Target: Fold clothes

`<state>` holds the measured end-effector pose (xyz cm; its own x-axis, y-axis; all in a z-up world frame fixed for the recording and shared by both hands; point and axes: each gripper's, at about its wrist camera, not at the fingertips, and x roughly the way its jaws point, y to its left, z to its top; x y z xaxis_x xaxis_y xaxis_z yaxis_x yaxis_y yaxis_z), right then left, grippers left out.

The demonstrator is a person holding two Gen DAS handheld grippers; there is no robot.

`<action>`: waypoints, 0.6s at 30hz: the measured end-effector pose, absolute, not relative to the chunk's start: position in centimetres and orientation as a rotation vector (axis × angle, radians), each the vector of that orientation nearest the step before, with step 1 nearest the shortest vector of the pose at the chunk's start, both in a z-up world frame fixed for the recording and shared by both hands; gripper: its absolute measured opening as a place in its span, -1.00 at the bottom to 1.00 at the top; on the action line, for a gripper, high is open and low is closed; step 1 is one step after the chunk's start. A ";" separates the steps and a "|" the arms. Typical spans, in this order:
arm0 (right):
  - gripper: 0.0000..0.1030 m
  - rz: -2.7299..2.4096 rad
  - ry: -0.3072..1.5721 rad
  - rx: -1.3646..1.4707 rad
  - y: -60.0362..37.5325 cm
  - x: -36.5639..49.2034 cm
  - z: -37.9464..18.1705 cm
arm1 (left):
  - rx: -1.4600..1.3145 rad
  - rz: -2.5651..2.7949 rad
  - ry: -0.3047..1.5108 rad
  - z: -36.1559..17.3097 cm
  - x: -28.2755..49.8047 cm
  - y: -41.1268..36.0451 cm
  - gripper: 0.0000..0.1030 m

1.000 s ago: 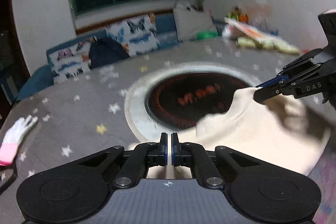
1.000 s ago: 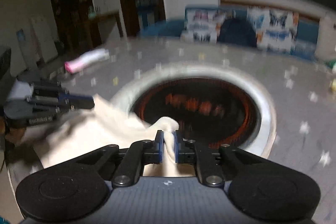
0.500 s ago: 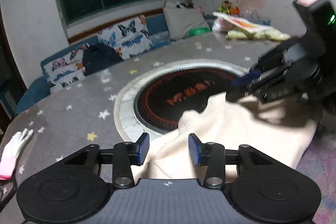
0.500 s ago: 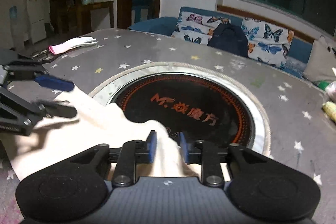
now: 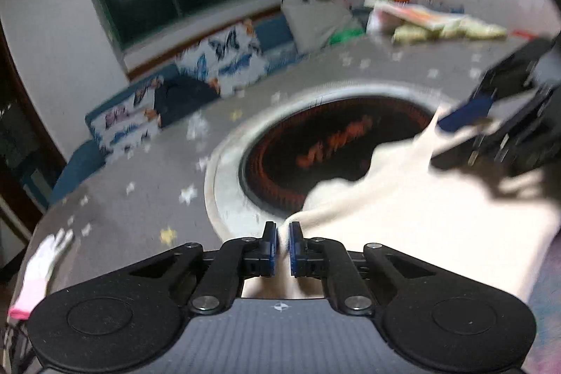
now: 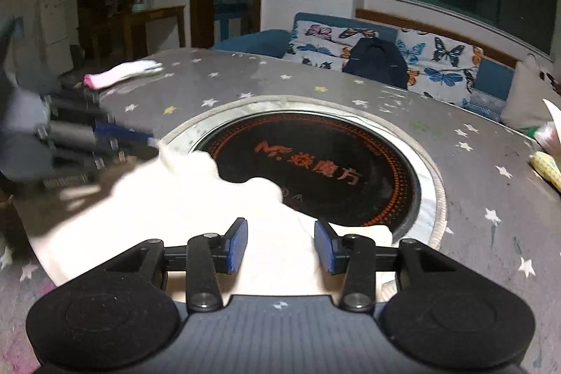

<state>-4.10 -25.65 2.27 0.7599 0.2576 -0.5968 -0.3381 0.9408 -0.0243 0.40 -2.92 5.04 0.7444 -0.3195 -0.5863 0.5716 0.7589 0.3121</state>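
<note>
My left gripper (image 5: pixel 282 244) is clenched on the near edge of the cream garment (image 5: pixel 403 226), low over the table (image 5: pixel 147 198). My right gripper (image 6: pixel 280 246) is spread wide, hovering over the cloth, which lies at the cooktop (image 6: pixel 336 163) rim.

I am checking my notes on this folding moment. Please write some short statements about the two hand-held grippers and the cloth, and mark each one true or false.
1. The right hand-held gripper is open above the cream garment. True.
2. The left hand-held gripper is wide open. False: its jaws are nearly closed at the garment's edge.
3. A white and pink glove lies on the grey star-patterned table. True.
4. The garment covers the whole black round plate. False: it overlaps only the plate's near edge.
</note>
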 end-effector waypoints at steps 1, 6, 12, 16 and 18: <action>-0.21 0.324 0.617 -0.123 -25.8 -4.3 2.6 | 0.503 -0.505 0.531 5.0 0.4 -2.9 -0.72; -0.36 0.381 0.620 -0.046 -26.5 -5.9 3.8 | 0.479 -0.495 0.529 5.4 0.4 -2.7 -0.58; -0.50 0.323 0.701 0.013 -28.2 -4.9 2.1 | 0.433 -0.487 0.514 6.7 -0.1 -2.4 -0.58; -0.55 0.345 0.657 0.018 -27.8 -4.6 3.7 | 0.367 -0.525 0.520 8.1 -0.3 -2.1 -0.61; -0.58 0.366 0.653 0.014 -27.2 -3.8 4.0 | 0.340 -0.570 0.540 8.3 -0.2 -2.7 -0.63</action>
